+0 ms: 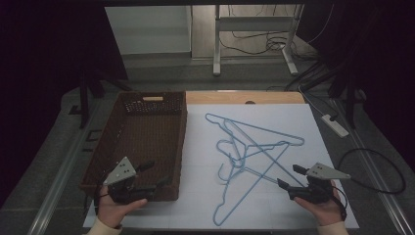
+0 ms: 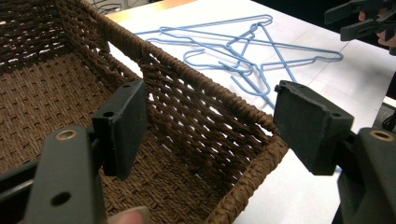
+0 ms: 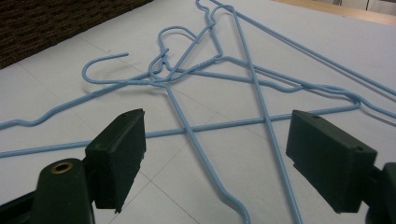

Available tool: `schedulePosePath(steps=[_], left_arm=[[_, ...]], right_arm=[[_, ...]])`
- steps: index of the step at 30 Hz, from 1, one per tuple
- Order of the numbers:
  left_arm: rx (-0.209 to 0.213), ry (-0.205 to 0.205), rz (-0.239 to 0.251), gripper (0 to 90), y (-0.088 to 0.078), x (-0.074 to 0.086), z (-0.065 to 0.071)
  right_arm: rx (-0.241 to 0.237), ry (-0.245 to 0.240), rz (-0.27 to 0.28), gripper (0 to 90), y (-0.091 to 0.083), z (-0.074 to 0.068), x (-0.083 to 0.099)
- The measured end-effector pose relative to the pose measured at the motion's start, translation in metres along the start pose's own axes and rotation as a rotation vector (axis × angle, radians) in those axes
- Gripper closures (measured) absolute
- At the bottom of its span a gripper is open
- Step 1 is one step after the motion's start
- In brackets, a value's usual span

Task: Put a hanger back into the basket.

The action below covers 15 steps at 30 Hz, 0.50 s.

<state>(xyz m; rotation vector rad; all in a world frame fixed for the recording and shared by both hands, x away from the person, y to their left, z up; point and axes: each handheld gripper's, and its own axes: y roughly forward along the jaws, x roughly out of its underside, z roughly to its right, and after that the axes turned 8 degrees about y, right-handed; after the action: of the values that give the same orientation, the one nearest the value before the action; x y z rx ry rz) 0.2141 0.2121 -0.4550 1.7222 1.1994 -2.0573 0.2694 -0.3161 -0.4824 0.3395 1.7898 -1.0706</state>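
a tangle of blue wire hangers (image 1: pixel 249 156) lies on the white surface (image 1: pixel 313 122) just right of the brown wicker basket (image 1: pixel 142 129). no step has begun, judging by this. the right gripper (image 1: pixel 288 178) hovers at the pile's right edge, jaws wide and empty; the left gripper (image 1: pixel 149 175), likewise agape, hangs over the basket's near corner. next probably calls for pinching one wire.

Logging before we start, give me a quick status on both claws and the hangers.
Left claw open, over the wicker basket's near corner. Right claw open, empty, beside the blue hangers. Hangers tangled on the white sheet, untouched.
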Motion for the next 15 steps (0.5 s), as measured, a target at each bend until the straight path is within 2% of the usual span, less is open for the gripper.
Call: schedulePosePath(steps=[15], left_arm=[[0.0,-0.016,-0.014,27.4,-0.0022,0.0022,0.0007]], right_arm=[[0.006,-0.002,-0.007,21.5,0.0018,0.0002,-0.0003]])
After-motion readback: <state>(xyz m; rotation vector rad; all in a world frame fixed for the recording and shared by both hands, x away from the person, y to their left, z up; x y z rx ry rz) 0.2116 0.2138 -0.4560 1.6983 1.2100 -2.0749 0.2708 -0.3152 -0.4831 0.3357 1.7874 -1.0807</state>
